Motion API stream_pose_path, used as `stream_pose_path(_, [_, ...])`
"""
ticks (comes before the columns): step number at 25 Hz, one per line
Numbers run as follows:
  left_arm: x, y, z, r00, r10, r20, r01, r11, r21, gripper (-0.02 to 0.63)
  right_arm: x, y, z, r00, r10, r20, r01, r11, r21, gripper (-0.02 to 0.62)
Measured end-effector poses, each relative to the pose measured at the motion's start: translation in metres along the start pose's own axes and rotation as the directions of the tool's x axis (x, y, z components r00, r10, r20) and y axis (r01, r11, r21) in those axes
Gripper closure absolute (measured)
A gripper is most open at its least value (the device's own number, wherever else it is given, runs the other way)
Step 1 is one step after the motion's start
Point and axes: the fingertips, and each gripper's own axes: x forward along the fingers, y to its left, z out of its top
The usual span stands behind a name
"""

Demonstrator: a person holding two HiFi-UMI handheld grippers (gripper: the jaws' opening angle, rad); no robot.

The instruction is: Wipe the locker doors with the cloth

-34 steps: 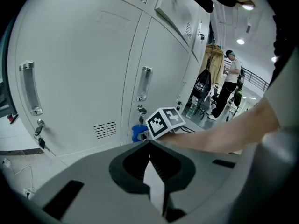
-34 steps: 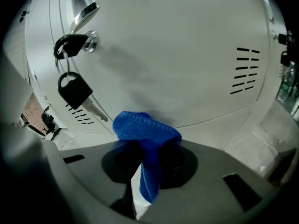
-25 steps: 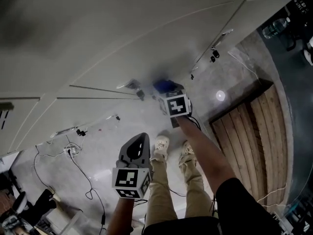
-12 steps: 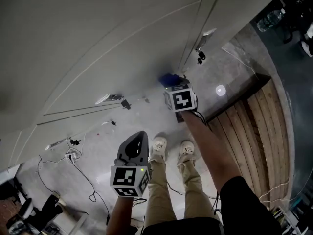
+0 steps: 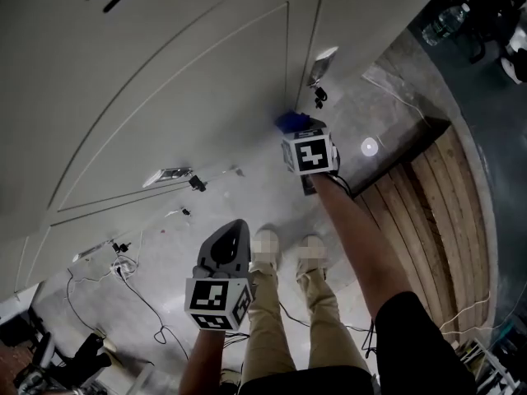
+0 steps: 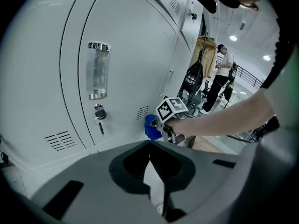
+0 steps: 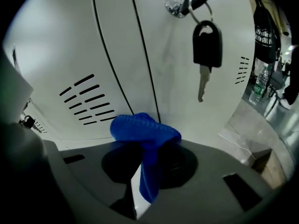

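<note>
My right gripper (image 5: 298, 132) is shut on a bunched blue cloth (image 7: 145, 130), which it presses against the lower part of a white locker door (image 7: 121, 45) near the seam between two doors. The cloth (image 5: 290, 122) shows just beyond the marker cube in the head view, and the cloth (image 6: 151, 127) is also seen from the left gripper view. A black key (image 7: 206, 45) hangs from the lock above the cloth. My left gripper (image 5: 233, 235) hangs lower and away from the lockers, shut with nothing in it.
Louvred vents (image 7: 91, 101) sit left of the cloth. A clear door handle (image 6: 97, 71) with a keyed lock (image 6: 98, 114) is on the nearer locker. Cables (image 5: 132, 286) lie on the floor, a wooden pallet (image 5: 432, 212) to the right. A person (image 6: 220, 73) stands in the distance.
The right gripper has carried the cloth up and to the right along the locker door, closer to the hanging key. The left gripper has stayed about where it was.
</note>
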Motion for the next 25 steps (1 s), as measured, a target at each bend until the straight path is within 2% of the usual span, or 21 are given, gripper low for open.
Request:
stream_pose_path(3, [-0.001,-0.005,-0.001,1.0,-0.012,-0.005,0.012,1.0,0.008,0.597,-0.002,0.001,-0.006,1.0,-0.013,-0.001,0.013,1.0,0.022,0.515])
stream_pose_path(7, [-0.005,-0.002,0.001,1.0,-0.008,0.013,0.008,1.0,0.015,0.597,-0.016,0.008,-0.007,0.998,0.012,0.059,-0.018,0.994,0.106,0.515])
stream_pose_path(14, [-0.019,0.005,0.005,0.999,0.006,0.032,-0.005,1.0,-0.02,0.597,-0.072,0.035,-0.006,0.986,0.085,0.146,-0.102,0.988,0.115,0.515])
stream_pose_path(16, [-0.026,0.007,0.009,0.999,0.012,0.04,-0.01,0.998,-0.055,0.597,-0.091,0.043,-0.003,0.981,0.098,0.165,-0.119,0.986,0.119,0.515])
stream_pose_path(20, [-0.047,-0.002,0.023,0.997,0.019,0.07,-0.013,0.996,-0.088,0.597,-0.134,0.062,0.007,0.967,0.151,0.203,-0.19,0.964,0.188,0.515])
stream_pose_path(25, [-0.08,-0.017,0.062,0.991,0.02,0.135,-0.007,0.996,-0.094,0.597,-0.19,0.093,0.046,0.945,0.188,0.268,-0.234,0.961,0.149,0.515])
